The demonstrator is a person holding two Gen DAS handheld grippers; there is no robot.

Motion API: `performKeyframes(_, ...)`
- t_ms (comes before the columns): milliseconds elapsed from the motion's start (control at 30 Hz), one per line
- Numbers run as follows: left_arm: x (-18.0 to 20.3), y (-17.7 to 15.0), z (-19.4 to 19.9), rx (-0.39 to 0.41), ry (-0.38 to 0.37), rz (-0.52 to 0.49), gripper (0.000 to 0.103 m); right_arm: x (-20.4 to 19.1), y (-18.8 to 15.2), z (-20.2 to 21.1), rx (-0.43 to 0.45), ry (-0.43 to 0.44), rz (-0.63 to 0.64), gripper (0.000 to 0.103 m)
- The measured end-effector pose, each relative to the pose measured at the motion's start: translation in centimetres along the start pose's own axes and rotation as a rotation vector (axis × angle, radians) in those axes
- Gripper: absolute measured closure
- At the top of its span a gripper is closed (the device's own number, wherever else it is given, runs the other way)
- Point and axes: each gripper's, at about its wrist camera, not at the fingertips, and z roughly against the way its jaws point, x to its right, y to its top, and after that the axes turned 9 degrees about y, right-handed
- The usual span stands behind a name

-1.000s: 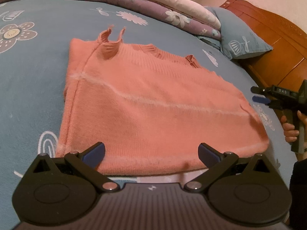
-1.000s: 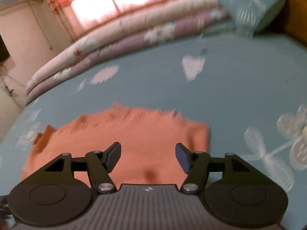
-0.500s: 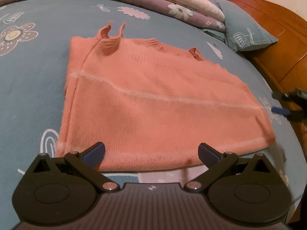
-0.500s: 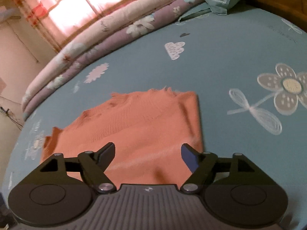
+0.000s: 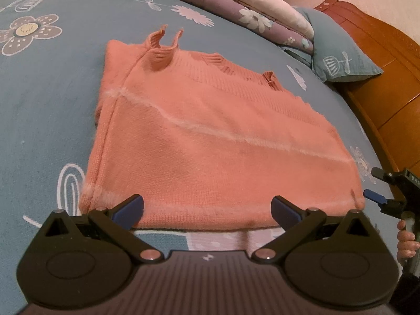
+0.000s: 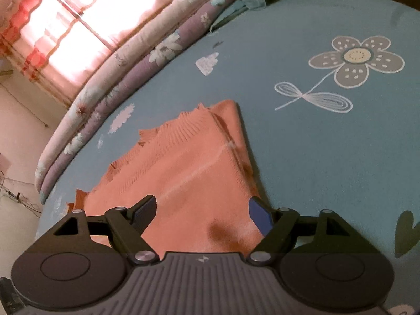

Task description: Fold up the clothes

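One sweater (image 5: 218, 141), coral knit, lies folded flat on the bed (image 5: 47, 120), ribbed collar at the far edge and a pale fuzzy line running across it. The sheet is blue with printed flowers, clouds and a heart.

My left fingers (image 5: 207, 207) are spread wide, nothing between them, hanging over the sweater's near hem. The two blue pads sit above the fabric; I can't say for sure whether they touch it.

My right fingers (image 6: 203, 210) have just been opening and now stand released, nothing gripped, over a corner of the sweater (image 6: 189, 183). In the left wrist view the right gripper (image 5: 386, 194) shows at the right edge, just beside the sweater's near right corner, with one hand (image 5: 405, 244) under it, a few fingertips visible.

Counts:
- one sweater
- two grippers, two blue pads each
- two quilts (image 5: 262, 8) stacked along the far side, one pale pink over one purple, both floral
- one blue pillow (image 5: 341, 57) with white line drawings
- one wooden headboard (image 5: 388, 60)
- one window (image 6: 78, 18) with a red-checked curtain, bright behind

Writing: script on the pink quilt starts "Bon…", the rest cut off. Small white characters on the right gripper's body in the left wrist view, too small to read reliably. A small white logo sits on each gripper's ribbed base, no letters.
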Motion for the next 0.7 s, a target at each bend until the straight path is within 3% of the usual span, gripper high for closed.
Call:
performKeyframes(233, 0.0, 0.2, -0.1, 0.001, -0.001, 0.005, 0.001, 1.4, -0.5, -1.4, -0.037, -0.1, 0.01, 0.021)
performKeyframes(433, -0.2, 0.1, -0.2, 0.004, -0.007, 0.014, 0.001, -0.8, 0.2, 1.4, 0.106, 0.008, 0.047, 0.021)
performKeyframes(533, 0.2, 0.0, -0.2, 0.008, 0.009, -0.007, 0.001, -0.8, 0.0, 0.8, 0.083, 0.045, 0.011, 0.021)
performKeyframes(700, 0.7, -0.1, -0.2, 0.009, 0.031, -0.037, 0.001, 0.3, -0.2, -0.4, 0.048, 0.012, -0.02, 0.02)
